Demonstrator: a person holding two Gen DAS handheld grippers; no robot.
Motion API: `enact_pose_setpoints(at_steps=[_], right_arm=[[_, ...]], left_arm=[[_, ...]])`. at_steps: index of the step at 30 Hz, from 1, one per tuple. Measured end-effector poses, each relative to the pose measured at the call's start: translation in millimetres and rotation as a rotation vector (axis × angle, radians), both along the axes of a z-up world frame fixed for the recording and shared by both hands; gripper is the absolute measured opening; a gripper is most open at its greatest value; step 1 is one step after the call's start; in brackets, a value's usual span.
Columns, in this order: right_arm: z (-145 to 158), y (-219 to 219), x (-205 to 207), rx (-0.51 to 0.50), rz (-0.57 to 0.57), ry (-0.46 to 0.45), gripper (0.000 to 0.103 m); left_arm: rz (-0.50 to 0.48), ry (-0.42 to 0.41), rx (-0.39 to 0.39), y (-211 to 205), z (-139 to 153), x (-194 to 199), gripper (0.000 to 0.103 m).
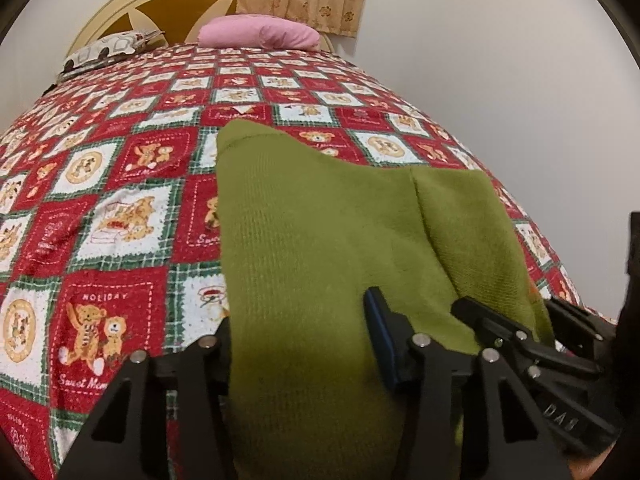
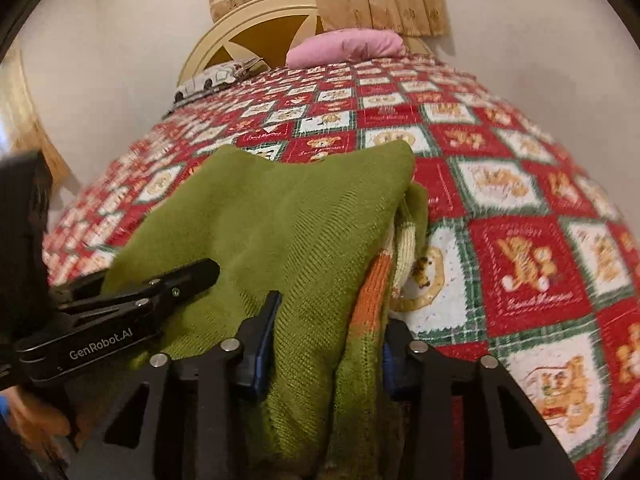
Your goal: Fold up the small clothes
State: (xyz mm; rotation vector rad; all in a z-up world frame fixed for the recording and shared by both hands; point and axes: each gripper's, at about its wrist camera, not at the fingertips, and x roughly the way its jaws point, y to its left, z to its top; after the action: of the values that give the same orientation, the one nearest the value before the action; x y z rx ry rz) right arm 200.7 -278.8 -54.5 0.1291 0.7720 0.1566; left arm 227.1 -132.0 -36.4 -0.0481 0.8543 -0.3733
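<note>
A small green knitted garment (image 1: pixel 320 224) lies on the bed, its near edge lifted. It shows in the right wrist view too (image 2: pixel 280 216), with an orange and cream striped part (image 2: pixel 380 276) at its right side. My left gripper (image 1: pixel 304 344) is shut on the garment's near edge; the cloth hides its left finger. My right gripper (image 2: pixel 328 344) is shut on the same edge, cloth bunched between its blue pads (image 2: pixel 264 344). The two grippers are close side by side; the right gripper shows in the left view (image 1: pixel 520 332) and the left gripper in the right view (image 2: pixel 132 300).
The bed carries a red, white and green teddy-bear quilt (image 1: pixel 120 184), also in the right view (image 2: pixel 520 208). A pink pillow (image 1: pixel 260 34) and a patterned pillow (image 1: pixel 104 52) lie by the cream headboard (image 1: pixel 168 0). A white wall (image 1: pixel 500 80) runs along the bed's right side.
</note>
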Motion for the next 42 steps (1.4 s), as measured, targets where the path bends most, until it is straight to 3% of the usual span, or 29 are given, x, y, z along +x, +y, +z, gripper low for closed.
enact_pose_setpoints(at_steps=[3, 9, 21, 42], right_arm=[[9.6, 11.0, -4.8, -0.069, 0.002, -0.011, 0.034], [29.6, 4.8, -34.0, 0.048, -0.026, -0.036, 0.032], [70.3, 7.7, -121.1, 0.083, -0.064, -0.123, 0.032], [96.9, -63.3, -230.2, 0.070, -0.246, -0.201, 0.031]], left_arm=[[0.009, 0.001, 0.008, 1.4, 7.6, -5.9, 0.042], [0.003, -0.002, -0.010, 7.4, 18.3, -29.1, 0.038], [-0.076, -0.077, 0.021, -2.9, 51.0, -91.3, 0.038], [-0.318, -0.099, -0.005, -94.4, 72.0, -151.2, 0.038]])
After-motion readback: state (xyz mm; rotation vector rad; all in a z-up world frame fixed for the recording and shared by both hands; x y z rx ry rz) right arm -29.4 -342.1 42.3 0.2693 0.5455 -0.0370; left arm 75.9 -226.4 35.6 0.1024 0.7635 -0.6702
